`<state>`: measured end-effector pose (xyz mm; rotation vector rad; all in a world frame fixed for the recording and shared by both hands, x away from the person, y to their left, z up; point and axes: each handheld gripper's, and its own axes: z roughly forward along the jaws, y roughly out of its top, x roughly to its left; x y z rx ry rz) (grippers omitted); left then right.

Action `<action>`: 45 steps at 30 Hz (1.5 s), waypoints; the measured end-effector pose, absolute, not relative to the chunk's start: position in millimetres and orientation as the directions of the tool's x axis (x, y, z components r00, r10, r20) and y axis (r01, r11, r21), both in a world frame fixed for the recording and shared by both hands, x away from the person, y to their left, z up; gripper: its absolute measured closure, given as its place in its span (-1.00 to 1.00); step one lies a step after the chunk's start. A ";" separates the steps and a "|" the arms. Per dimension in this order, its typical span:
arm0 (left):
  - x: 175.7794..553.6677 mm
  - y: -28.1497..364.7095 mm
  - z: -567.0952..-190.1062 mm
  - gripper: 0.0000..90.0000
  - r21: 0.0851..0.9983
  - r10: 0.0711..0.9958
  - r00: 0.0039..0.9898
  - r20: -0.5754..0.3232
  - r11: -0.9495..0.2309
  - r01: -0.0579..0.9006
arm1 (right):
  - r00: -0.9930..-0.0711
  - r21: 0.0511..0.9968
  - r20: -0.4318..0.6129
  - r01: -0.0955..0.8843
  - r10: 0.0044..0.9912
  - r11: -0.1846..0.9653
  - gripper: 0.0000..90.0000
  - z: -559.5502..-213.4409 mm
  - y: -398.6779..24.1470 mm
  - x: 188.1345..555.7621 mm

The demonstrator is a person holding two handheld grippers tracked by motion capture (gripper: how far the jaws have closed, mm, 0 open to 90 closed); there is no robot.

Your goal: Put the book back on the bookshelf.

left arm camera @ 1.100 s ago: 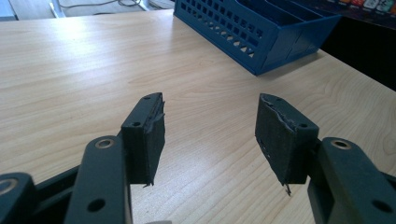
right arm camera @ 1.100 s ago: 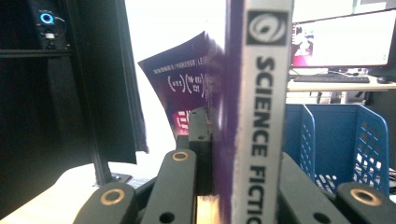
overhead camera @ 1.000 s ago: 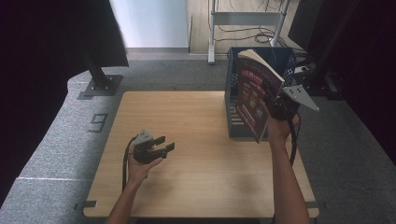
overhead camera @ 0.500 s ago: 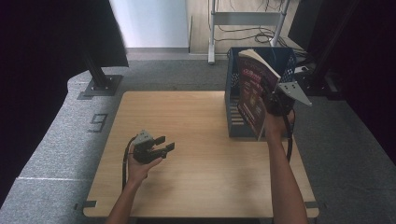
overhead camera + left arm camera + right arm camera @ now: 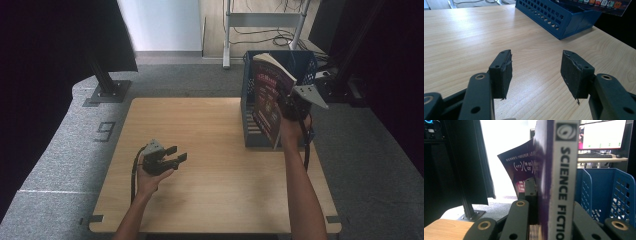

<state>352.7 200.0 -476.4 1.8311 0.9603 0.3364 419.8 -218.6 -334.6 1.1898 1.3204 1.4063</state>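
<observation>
Grey carpet surrounds a wooden counter (image 5: pixel 215 165) in the high view, with black curtains at both sides and a white panel at the back. Near the counter's left front, the left gripper (image 5: pixel 172 160) rests in a hand, its jaws parted with nothing between them. At the right, the right gripper (image 5: pixel 280 106) is raised, jaws clamped on a book (image 5: pixel 267 102) that stands upright and a little tilted. Just beyond and partly behind the book stands a blue crate (image 5: pixel 300 62) on the counter's far right corner.

From the left gripper view, the 2 black jaws stand well apart over bare wood, their pads worn at the edges and gripping nothing. Well ahead of the jaws and to their right lies the crate (image 5: pixel 559 20), and a corner of the book (image 5: pixel 604 5) hangs above it.

Seen from the right gripper view, the jaws press on the book (image 5: pixel 562 182) from both sides, its white spine facing the camera. To the right of the jaws, just behind the book, rises the crate (image 5: pixel 614 192).
</observation>
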 end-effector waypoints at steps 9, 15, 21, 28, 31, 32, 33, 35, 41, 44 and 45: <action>351.5 201.3 -474.9 -0.05 0.868 0.740 0.647 -0.186 -0.185 0.460 | -0.170 0.994 0.107 0.018 0.980 -0.106 0.81 -333.2 -217.7 431.6; 351.0 203.7 -473.5 -0.05 0.871 0.740 0.646 -0.189 -0.177 0.457 | -0.161 0.996 0.090 0.029 0.983 -0.086 0.81 -335.4 -214.8 438.7; 349.4 203.1 -472.8 -0.05 0.873 0.736 0.650 -0.188 -0.177 0.454 | -0.161 0.994 0.103 0.038 0.982 -0.098 0.81 -338.9 -214.4 444.3; 347.7 201.8 -472.1 -0.05 0.875 0.730 0.657 -0.186 -0.182 0.449 | -0.155 0.996 0.091 0.035 0.984 -0.087 0.81 -340.3 -210.0 451.7; 347.6 202.2 -471.7 -0.05 0.876 0.730 0.657 -0.189 -0.177 0.449 | -0.148 0.995 0.095 0.032 0.984 -0.092 0.81 -341.4 -209.5 455.2; 347.5 202.6 -471.4 -0.05 0.877 0.729 0.657 -0.190 -0.175 0.448 | -0.147 0.995 0.097 0.032 0.984 -0.094 0.81 -341.8 -209.6 456.1; 347.5 203.1 -471.2 -0.05 0.877 0.729 0.658 -0.189 -0.176 0.447 | -0.142 0.995 0.102 0.030 0.985 -0.099 0.81 -342.3 -209.6 457.7; 347.5 204.0 -470.9 -0.05 0.878 0.729 0.658 -0.192 -0.171 0.446 | -0.139 0.994 0.106 0.030 0.985 -0.103 0.81 -342.8 -209.7 460.3; 347.7 206.6 -470.5 -0.05 0.879 0.731 0.653 -0.200 -0.160 0.448 | -0.128 0.994 0.107 0.034 0.986 -0.104 0.81 -346.9 -208.5 468.3; 347.2 207.4 -469.5 -0.05 0.881 0.726 0.655 -0.209 -0.151 0.448 | -0.126 0.993 0.113 0.031 0.986 -0.110 0.81 -349.2 -208.4 471.0; 346.4 206.7 -468.7 -0.05 0.882 0.728 0.656 -0.200 -0.157 0.444 | -0.124 0.993 0.116 0.032 0.985 -0.113 0.81 -349.8 -208.8 471.7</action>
